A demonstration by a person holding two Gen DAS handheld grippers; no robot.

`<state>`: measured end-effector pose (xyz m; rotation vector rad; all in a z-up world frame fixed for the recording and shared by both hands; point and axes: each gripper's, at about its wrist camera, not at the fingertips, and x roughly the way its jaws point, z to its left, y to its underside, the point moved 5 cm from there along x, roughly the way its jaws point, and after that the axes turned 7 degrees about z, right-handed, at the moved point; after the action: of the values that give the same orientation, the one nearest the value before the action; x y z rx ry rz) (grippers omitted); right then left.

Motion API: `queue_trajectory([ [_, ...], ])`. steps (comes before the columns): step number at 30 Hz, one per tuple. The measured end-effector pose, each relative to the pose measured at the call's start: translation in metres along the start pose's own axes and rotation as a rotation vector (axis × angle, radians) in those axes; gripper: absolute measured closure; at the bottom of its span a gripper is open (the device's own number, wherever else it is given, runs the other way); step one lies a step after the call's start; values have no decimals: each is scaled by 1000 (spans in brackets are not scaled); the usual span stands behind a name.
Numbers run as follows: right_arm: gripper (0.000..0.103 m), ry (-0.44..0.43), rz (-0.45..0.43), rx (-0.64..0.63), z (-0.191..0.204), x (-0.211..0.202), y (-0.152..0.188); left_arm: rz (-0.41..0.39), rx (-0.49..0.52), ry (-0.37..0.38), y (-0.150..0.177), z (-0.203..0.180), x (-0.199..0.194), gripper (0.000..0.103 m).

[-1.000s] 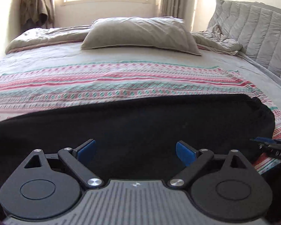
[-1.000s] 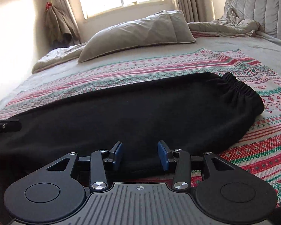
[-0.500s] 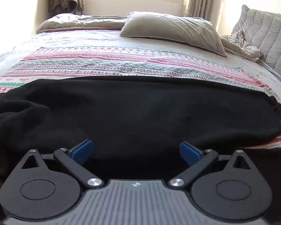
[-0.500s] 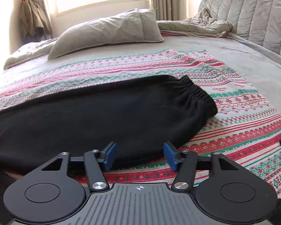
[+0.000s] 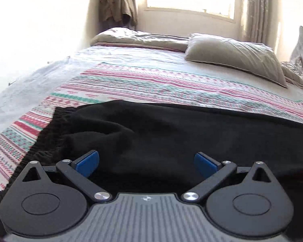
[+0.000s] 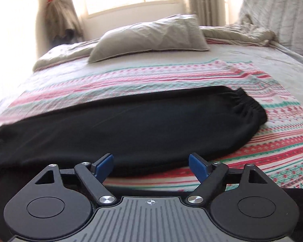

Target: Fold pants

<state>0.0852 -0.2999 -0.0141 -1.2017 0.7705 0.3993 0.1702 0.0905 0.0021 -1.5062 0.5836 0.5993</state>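
The left gripper [image 5: 146, 164] is swinging toward the gathered waistband at frame left while the right gripper [image 6: 151, 166] is widening its blue fingers [image 6: 198, 166], both spread wide and empty over the black fleece pants [image 6: 131, 129] lying across the striped blanket [image 6: 151, 76].
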Motion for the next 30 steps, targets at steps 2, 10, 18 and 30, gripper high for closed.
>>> queue_trajectory([
  [2,19,-14,6,-36,15,-1,3,-8,-68,-5,-4,24,1,0],
  [10,19,-99,11,-59,64,5,-9,-27,-215,-72,-24,107,9,11],
  [18,19,-164,12,-147,126,25,-27,124,-318,164,-17,152,30,35],
  [30,19,-307,56,-272,239,62,-13,152,-265,200,2,168,13,77],
])
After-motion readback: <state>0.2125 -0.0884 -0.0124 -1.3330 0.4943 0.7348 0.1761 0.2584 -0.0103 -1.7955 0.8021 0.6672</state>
